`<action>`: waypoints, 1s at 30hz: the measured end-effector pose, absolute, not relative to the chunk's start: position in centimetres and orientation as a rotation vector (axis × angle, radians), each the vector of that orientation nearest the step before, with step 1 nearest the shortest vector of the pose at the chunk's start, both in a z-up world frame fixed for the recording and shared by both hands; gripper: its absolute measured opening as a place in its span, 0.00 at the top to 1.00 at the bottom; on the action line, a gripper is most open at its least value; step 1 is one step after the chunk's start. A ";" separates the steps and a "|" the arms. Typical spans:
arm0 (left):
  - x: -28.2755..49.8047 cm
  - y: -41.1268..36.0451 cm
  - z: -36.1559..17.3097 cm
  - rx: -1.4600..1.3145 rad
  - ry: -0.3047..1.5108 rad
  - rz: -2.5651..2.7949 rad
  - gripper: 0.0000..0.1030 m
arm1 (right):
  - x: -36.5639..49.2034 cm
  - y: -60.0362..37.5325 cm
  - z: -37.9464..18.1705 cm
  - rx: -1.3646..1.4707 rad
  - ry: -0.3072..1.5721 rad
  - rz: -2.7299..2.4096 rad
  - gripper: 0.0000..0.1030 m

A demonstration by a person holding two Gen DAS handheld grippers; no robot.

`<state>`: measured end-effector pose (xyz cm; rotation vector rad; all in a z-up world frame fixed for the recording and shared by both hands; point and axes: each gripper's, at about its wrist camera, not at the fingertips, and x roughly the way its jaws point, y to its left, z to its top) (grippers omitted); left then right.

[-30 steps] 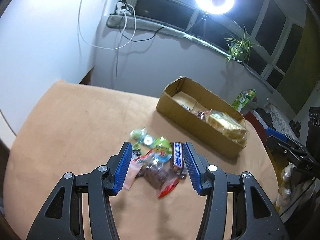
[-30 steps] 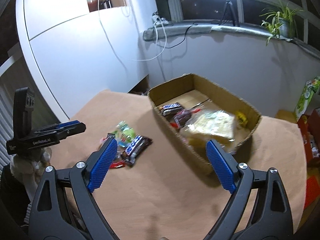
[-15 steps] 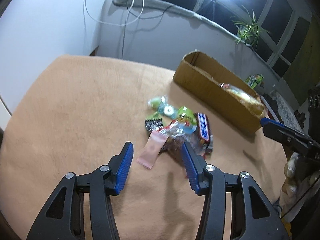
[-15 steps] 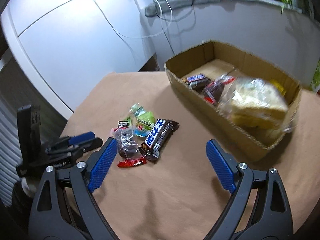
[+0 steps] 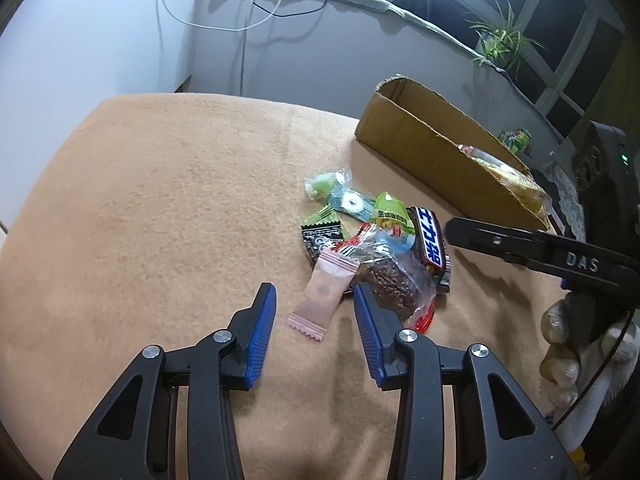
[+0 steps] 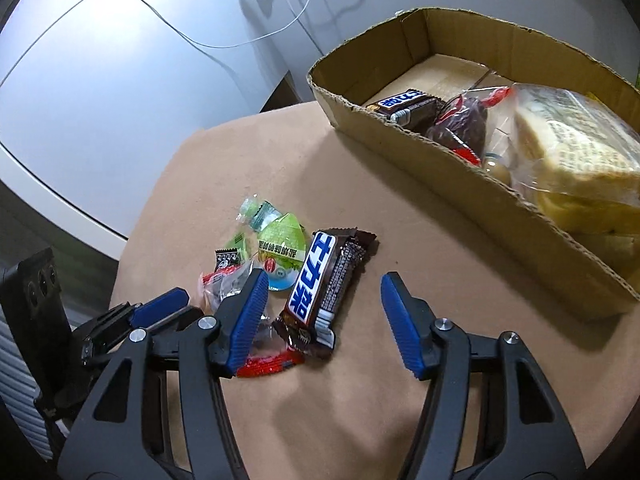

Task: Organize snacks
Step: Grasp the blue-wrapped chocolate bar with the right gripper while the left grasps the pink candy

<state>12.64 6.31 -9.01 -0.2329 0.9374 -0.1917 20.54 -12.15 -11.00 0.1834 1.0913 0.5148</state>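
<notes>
A pile of snacks lies on the tan table. In the left wrist view my left gripper (image 5: pixel 314 312) is open, its jaws on either side of a pink candy wrapper (image 5: pixel 325 294), beside a brown cake in clear wrap (image 5: pixel 394 282). A Snickers bar (image 5: pixel 431 243) lies at the pile's right. In the right wrist view my right gripper (image 6: pixel 320 304) is open and low over the Snickers bar (image 6: pixel 320 284), with a green jelly cup (image 6: pixel 280 254) just behind. The cardboard box (image 6: pixel 448 152) holds a Snickers bar (image 6: pixel 404 106), a dark cake and bagged bread (image 6: pixel 576 160).
The right gripper's arm (image 5: pixel 540 252) crosses the right of the left wrist view. The left gripper (image 6: pixel 156 308) shows at the lower left of the right wrist view. White cabinet and wall with cables stand behind the table. The table's edge runs at the left.
Both grippers have dropped and closed in on the snack pile. The left now brackets the pink wrapper; the right turned from the box to the Snickers bar.
</notes>
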 end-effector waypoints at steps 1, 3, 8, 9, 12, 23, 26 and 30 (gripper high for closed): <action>12.7 6.2 -9.1 -0.224 0.940 -0.195 0.62 | 20.7 -12.0 -11.1 0.177 1.094 0.513 0.40; 12.9 5.9 -9.3 -0.210 0.947 -0.198 0.67 | 20.9 -11.6 -11.4 0.177 1.108 0.515 0.43; 13.1 5.3 -9.8 -0.181 0.956 -0.192 0.76 | 21.2 -10.9 -12.0 0.144 1.137 0.527 0.48; 13.1 5.2 -9.9 -0.175 0.956 -0.187 0.77 | 21.2 -10.7 -12.2 0.133 1.143 0.527 0.52; 13.1 5.2 -10.0 -0.174 0.952 -0.177 0.81 | 21.2 -10.3 -12.4 0.097 1.139 0.528 0.60; 12.9 5.9 -10.1 -0.212 0.940 -0.171 0.86 | 20.6 -11.2 -12.2 0.119 1.129 0.555 0.68; 12.6 6.0 -10.0 -0.217 0.933 -0.166 0.86 | 20.2 -11.8 -11.8 0.114 1.115 0.556 0.68; 12.4 6.4 -9.7 -0.234 0.920 -0.159 0.86 | 19.8 -12.4 -11.2 0.121 1.097 0.560 0.68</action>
